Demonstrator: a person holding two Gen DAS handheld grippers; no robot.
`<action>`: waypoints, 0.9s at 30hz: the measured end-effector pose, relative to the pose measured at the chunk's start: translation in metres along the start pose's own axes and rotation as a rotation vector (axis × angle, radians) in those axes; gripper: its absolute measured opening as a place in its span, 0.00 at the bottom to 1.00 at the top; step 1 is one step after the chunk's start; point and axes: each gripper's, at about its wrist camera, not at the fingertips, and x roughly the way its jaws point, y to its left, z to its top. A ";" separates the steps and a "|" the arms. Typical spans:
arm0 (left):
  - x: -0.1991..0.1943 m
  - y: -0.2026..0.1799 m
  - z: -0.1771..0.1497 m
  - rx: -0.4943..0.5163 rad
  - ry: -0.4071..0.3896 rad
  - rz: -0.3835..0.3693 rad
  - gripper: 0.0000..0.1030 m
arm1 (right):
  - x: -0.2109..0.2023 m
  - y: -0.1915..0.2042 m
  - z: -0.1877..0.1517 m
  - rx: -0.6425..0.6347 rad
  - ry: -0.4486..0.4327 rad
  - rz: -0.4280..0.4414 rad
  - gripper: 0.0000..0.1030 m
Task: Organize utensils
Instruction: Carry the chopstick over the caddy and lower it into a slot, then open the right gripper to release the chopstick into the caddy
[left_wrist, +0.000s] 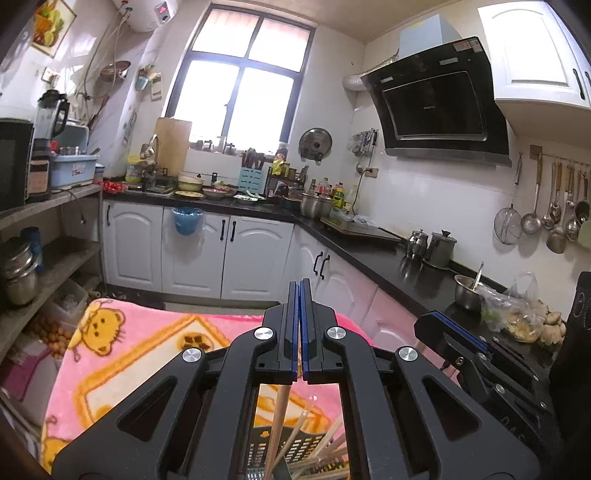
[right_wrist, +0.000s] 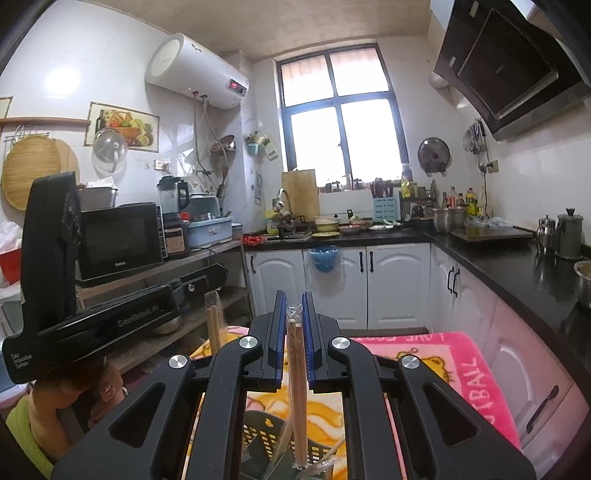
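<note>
**Chopsticks go into the holder, one bundle per gripper**

A cluttered home kitchen with white cabinets and a black worktop surrounds a low surface covered by a pink cartoon blanket (left_wrist: 122, 354). On that blanket stands a dark perforated utensil basket (left_wrist: 295, 452), the landmark for everything here; loose chopsticks (left_wrist: 325, 448) lean inside it at mixed angles.

The left gripper (left_wrist: 299, 332) hangs directly above the basket with its blue-lined jaws pressed together, and a wooden chopstick (left_wrist: 279, 417) runs from between them down into the basket. The right gripper (right_wrist: 294, 332) also hangs above the basket, its jaws closed on a plastic-wrapped pair of chopsticks (right_wrist: 297, 387) held nearly upright, the lower ends at or just inside the basket rim; whether they touch its floor cannot be told.

The step in hand appears to be placing: both bundles are being stood in the basket. The next move likely calls for lowering each one until its tips rest inside, then parting the jaws gently so the sticks lean against the basket wall rather than tip out. The crinkly wrapper may cling to the pads on release.
</note>
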 end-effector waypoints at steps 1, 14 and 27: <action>0.003 0.003 -0.004 -0.005 0.006 -0.003 0.00 | 0.002 -0.001 -0.003 0.003 0.004 -0.002 0.09; 0.027 0.009 -0.045 -0.013 0.056 -0.039 0.00 | 0.018 -0.006 -0.035 0.001 0.029 -0.014 0.09; 0.032 0.014 -0.082 -0.007 0.101 -0.038 0.00 | 0.016 -0.010 -0.059 0.040 0.078 -0.010 0.09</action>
